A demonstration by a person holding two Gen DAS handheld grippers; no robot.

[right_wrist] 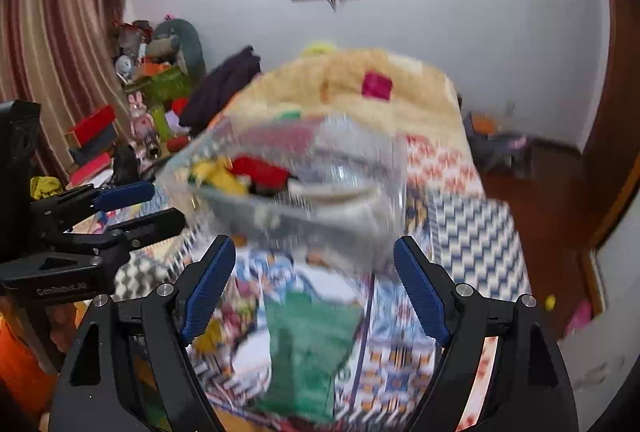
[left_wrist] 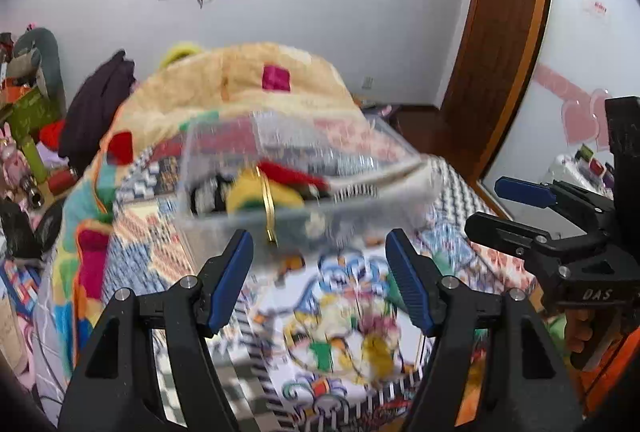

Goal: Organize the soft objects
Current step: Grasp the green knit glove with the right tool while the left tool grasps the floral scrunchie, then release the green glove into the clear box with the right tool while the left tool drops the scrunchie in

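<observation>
in the left wrist view, going from the left edge inward, a folded plush blanket [left_wrist: 240,80] in cream with coloured squares fills the upper middle of the frame, lying at the far end of the bed [left_wrist: 460,192], whose patterned cover runs down to the bottom. in front of it, at the centre, sits a clear plastic bin [left_wrist: 304,168] holding soft toys: a yellow plush [left_wrist: 256,192] and something red [left_wrist: 292,172], both blurred, so their exact shape cannot be told. the left tongs [left_wrist: 320,272] hang released just below the bin, the blue pads spread wide with nothing between them. at the right edge of that frame the right tongs [left_wrist: 516,208] show from the side, also parted and empty. in the right wrist view a green cloth item [right_wrist: 308,344] lies flat on the bed cover at lower centre, between and just beyond the right tongs' open pads; it is too smeared to name more closely. judged from its look, this cloth should be light and limp, so a pinch on a raised fold or edge, not the flat middle, would hold better, and it may drape and drag. the bin looks thin-walled and slick, so its rim seems the safer hold; the plush inside would squash easily and take a firm pinch.
</observation>
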